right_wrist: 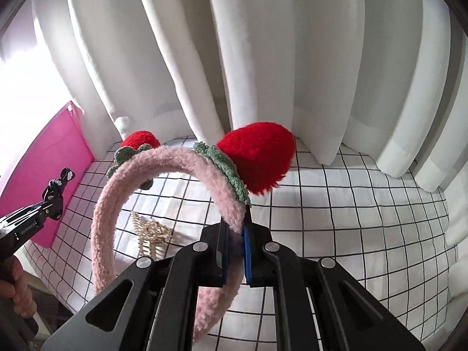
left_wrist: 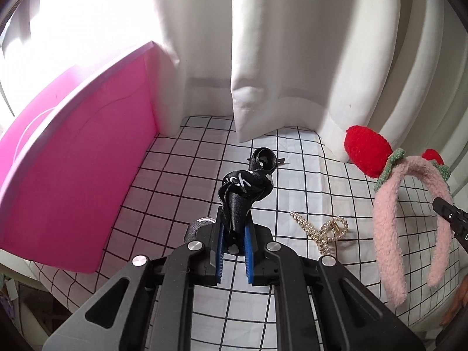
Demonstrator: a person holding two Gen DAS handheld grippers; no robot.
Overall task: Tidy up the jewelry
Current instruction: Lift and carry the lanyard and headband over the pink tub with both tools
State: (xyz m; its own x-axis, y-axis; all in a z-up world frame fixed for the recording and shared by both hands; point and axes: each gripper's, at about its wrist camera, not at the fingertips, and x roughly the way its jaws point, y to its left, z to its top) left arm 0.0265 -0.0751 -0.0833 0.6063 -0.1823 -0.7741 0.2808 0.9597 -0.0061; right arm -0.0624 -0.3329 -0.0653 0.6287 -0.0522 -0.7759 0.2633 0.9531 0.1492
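Grid-patterned white cloth (left_wrist: 181,175) over the work surface, with white curtains (left_wrist: 263,58) hanging at the far side and a pink panel (left_wrist: 87,175) standing at the left. Left gripper (left_wrist: 234,234) nearly closed, blue pads (left_wrist: 248,251) pinching a black satin hair bow (left_wrist: 245,187) printed with white marks, lifted off the cloth and twisted upward between the fingers. In the right wrist view, same gripper (right_wrist: 54,201) at the left edge, bow (right_wrist: 58,184) upright at its tip, a hand (right_wrist: 17,286) gripping the handle below. Right gripper (right_wrist: 235,239) clamped tight on a fluffy pink headband (right_wrist: 117,193), held clear of the cloth, band arching toward the left. Two red plush strawberries with green knitted leaves on top of the band: a large one (right_wrist: 257,158) just beyond the fingers, a smaller one (right_wrist: 142,139) farther left. Same headband (left_wrist: 389,228) at the right in the left wrist view. Pearl hair claw (left_wrist: 321,231) lying on the cloth between the two grippers, untouched, partly seen through the headband's loop (right_wrist: 149,234).
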